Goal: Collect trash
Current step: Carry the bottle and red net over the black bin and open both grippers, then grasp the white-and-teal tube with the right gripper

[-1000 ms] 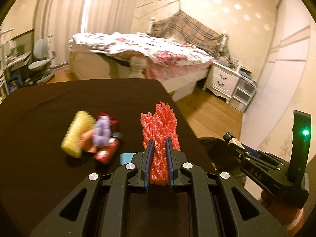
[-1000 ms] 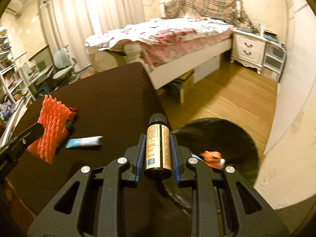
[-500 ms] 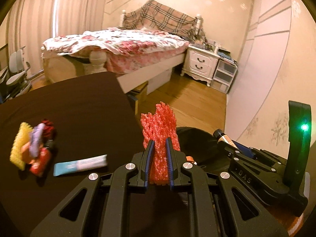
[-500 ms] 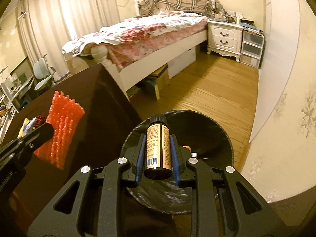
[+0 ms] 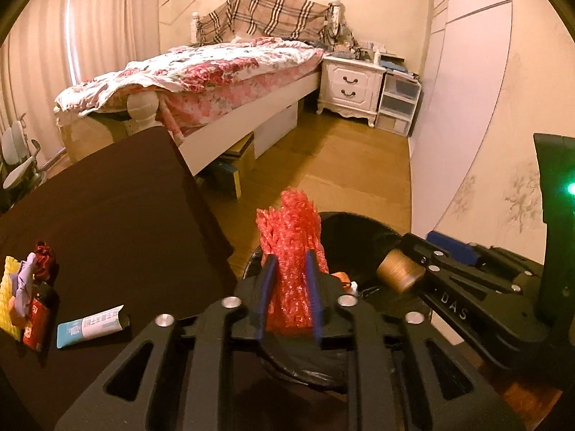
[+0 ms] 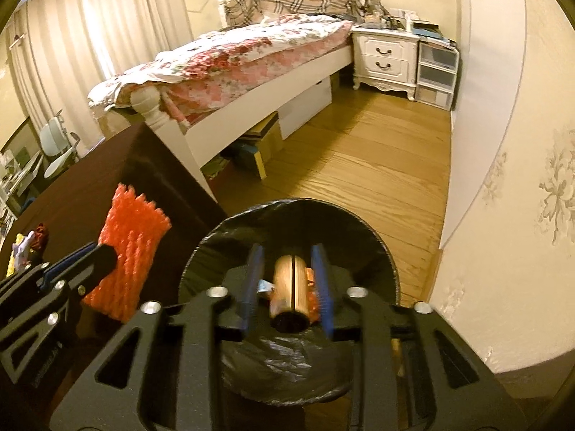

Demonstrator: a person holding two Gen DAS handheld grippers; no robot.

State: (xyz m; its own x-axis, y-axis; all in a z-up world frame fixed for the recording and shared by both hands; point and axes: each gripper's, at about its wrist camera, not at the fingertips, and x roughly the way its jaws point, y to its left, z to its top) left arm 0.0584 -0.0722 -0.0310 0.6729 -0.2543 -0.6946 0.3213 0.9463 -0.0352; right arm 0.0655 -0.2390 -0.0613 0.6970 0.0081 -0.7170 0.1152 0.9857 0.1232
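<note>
My left gripper (image 5: 290,264) is shut on a red foam net sleeve (image 5: 291,251), held at the rim of the black-lined trash bin (image 5: 355,226). The sleeve also shows in the right wrist view (image 6: 129,251). My right gripper (image 6: 290,255) is over the bin (image 6: 377,237) with its jaws apart. The small brown bottle (image 6: 290,287) sits loose between them, tipped down toward the bin; it also shows in the left wrist view (image 5: 399,274). Some trash lies in the bin (image 6: 312,280).
On the dark table (image 5: 107,197) lie a blue-white tube (image 5: 91,327), a red lighter (image 5: 36,319), a yellow foam net (image 5: 8,298) and crumpled wrappers (image 5: 34,269). A bed (image 5: 215,72), nightstand (image 5: 350,86) and wall (image 5: 485,107) surround the wooden floor.
Both grippers have moved right, off the table and over the bin. My right gripper's jaws have opened and the bottle has tipped downward. The left still grips the red sleeve.
</note>
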